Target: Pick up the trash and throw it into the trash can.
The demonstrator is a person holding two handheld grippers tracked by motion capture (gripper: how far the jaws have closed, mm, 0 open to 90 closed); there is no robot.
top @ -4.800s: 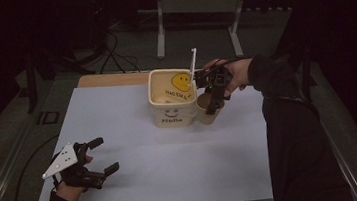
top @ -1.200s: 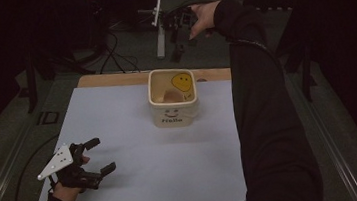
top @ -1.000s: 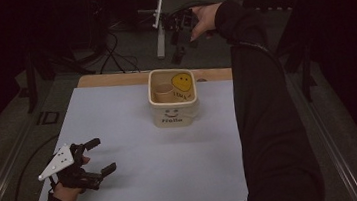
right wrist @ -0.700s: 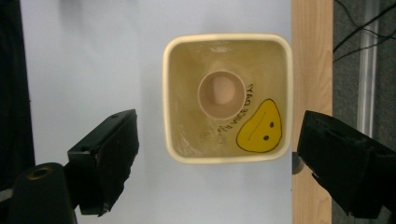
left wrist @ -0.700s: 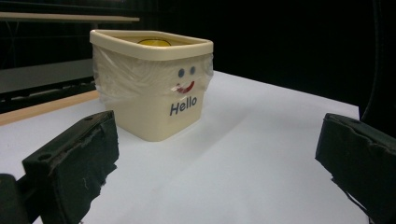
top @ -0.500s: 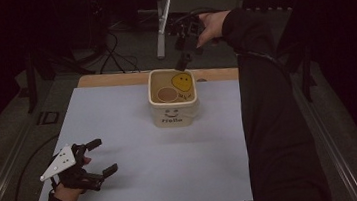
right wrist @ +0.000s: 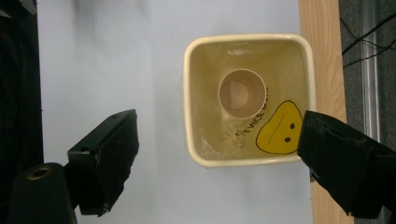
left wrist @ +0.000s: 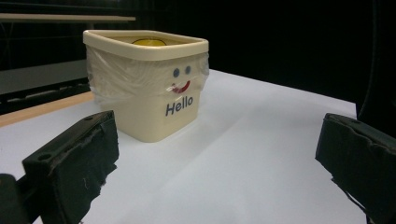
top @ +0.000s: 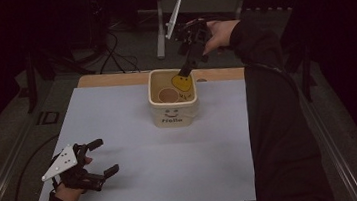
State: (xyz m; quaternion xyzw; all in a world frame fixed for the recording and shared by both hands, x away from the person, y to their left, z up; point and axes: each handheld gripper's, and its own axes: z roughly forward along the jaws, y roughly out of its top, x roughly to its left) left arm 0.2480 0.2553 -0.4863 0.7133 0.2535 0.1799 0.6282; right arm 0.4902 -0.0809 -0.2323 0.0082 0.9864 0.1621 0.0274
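Both tools gape empty, right tool (top: 186, 68) above tub (top: 174, 112).

We see a table (top: 140, 185) with a white top and a bare wooden strip (top: 114, 78) along its far edge; in the right gripper view that wood (right wrist: 322, 51) runs down the right side. A cream square tub (top: 173, 112) stands directly on the white surface, towards the far edge and just short of the wood. Its front carries a small smiling face and the word "Hello" (left wrist: 179, 107), and clear film is wrapped around its upper walls. From above, the tub (right wrist: 198, 154) is open. Inside it a brown paper cup (right wrist: 241, 93) stands upright beside a yellow face sticker (right wrist: 279, 129).
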